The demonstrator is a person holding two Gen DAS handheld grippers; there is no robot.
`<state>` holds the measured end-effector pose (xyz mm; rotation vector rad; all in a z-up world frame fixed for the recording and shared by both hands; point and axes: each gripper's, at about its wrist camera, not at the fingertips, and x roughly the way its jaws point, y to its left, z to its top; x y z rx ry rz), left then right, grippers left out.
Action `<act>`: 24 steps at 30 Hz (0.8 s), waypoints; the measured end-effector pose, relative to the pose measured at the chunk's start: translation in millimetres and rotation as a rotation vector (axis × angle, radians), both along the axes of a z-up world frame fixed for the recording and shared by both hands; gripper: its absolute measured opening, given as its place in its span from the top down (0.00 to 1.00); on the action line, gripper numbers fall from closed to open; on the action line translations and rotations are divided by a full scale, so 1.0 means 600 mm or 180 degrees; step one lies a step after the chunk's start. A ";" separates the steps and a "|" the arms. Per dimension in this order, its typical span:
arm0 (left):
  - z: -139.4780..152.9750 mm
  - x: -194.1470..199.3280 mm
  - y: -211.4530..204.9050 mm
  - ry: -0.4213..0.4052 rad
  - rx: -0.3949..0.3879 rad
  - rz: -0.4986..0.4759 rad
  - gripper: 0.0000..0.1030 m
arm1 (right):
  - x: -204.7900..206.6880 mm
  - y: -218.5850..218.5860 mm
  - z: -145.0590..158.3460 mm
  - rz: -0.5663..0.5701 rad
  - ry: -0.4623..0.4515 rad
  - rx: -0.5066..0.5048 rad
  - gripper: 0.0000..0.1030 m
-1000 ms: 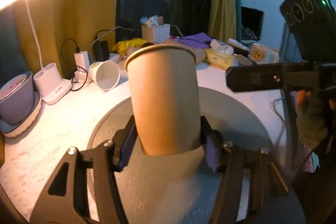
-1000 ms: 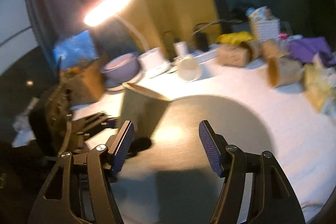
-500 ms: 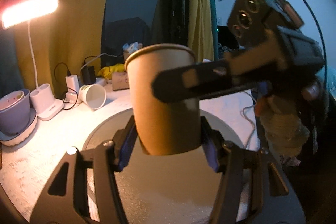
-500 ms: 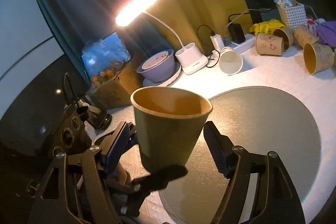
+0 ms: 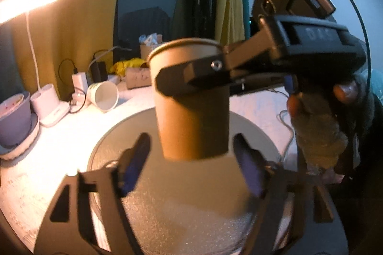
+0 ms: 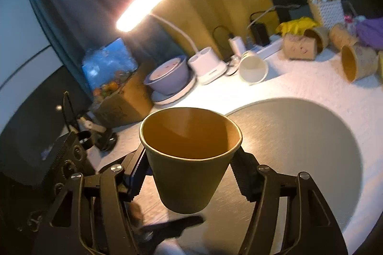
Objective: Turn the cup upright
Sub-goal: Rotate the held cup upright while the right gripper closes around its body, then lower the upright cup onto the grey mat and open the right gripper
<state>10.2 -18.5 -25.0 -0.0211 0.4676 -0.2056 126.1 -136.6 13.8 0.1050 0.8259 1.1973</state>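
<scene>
A brown paper cup (image 5: 191, 116) hangs upright in the air above a round grey mat (image 5: 191, 195). My right gripper (image 6: 191, 166) is shut on the cup (image 6: 189, 159) near its rim, mouth up and empty. In the left wrist view the right gripper's fingers (image 5: 191, 75) cross the cup's upper part. My left gripper (image 5: 194, 164) is open, its blue pads spread on either side of the cup's base without touching it.
A white cup (image 6: 253, 68) lies on its side near a lamp base (image 6: 208, 66) and a purple bowl (image 6: 167, 75). Several brown cups (image 6: 354, 63) lie at the back right, with a white basket (image 6: 325, 11) and chargers. The lamp (image 6: 143, 6) glares.
My right gripper has closed on the cup near its rim. My left gripper has opened and let go of the cup's base.
</scene>
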 end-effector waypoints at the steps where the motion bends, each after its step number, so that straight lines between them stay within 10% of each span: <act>1: -0.001 0.001 0.006 0.0016 -0.0047 0.0038 0.25 | 0.003 0.001 0.000 -0.0052 -0.0060 -0.0032 0.35; 12: -0.036 0.031 0.086 0.0556 -0.0708 0.0571 0.25 | 0.033 0.039 -0.043 -0.0611 -0.0988 -0.0669 0.35; 24: -0.036 0.036 0.120 0.0497 -0.0716 0.0881 0.25 | 0.070 0.094 -0.087 -0.0733 -0.1341 -0.1126 0.35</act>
